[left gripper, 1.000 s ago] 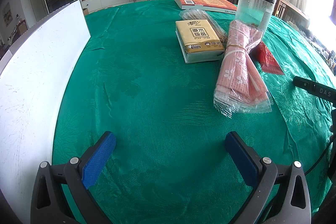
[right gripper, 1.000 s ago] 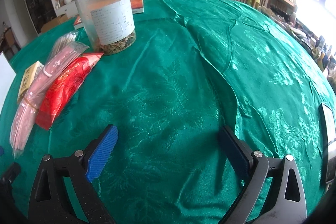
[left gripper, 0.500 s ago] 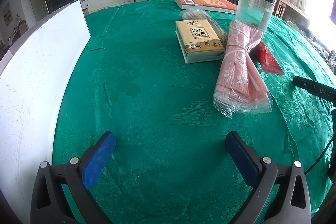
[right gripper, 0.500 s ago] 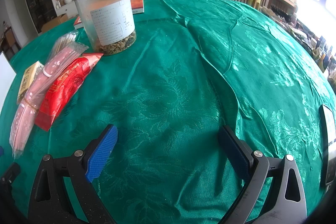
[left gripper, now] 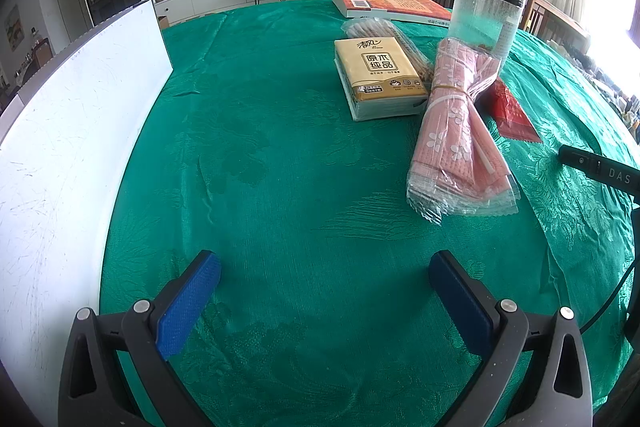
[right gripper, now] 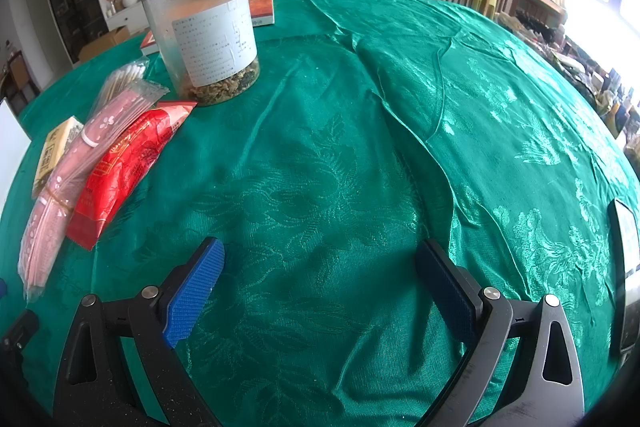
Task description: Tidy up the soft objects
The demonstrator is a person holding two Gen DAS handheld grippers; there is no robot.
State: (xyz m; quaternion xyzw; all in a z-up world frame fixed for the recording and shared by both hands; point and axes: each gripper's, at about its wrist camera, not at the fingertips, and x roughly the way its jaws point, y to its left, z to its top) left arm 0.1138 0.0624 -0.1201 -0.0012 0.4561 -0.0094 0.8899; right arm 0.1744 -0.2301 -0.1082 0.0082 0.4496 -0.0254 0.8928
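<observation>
- Four soft packs lie grouped on the green cloth [left gripper: 260,163]: pink floral bundle [left gripper: 456,147], yellow tissue pack [left gripper: 378,77], red packet [left gripper: 514,111], clear sleeve of sticks [left gripper: 376,29]. In left view all sit at approx 1–2 o'clock, well apart from the fingers.
- Pink bundle is tied w/ a band, its far end touching the jar [left gripper: 486,17]; red packet is half hidden behind it. Sleeve is partly under the tissue pack; contents hard to make out.
- In right view the same group sits at 10 o'clock; tissue pack [right gripper: 56,151] mostly hidden by pink bundle [right gripper: 80,167], red packet [right gripper: 124,175] just beside it.
- Left gripper [left gripper: 324,279]: fingers spread wide, holding nothing, over bare cloth.
- Right gripper [right gripper: 320,271]: fingers also wide apart, empty.
- Jar [right gripper: 204,27]: clear, black lid, white label, a low layer of brownish-green bits at the bottom.
- White board [left gripper: 68,131] at 9 o'clock in left view, cut off by the frame; orange book [left gripper: 394,5] behind the jar.
</observation>
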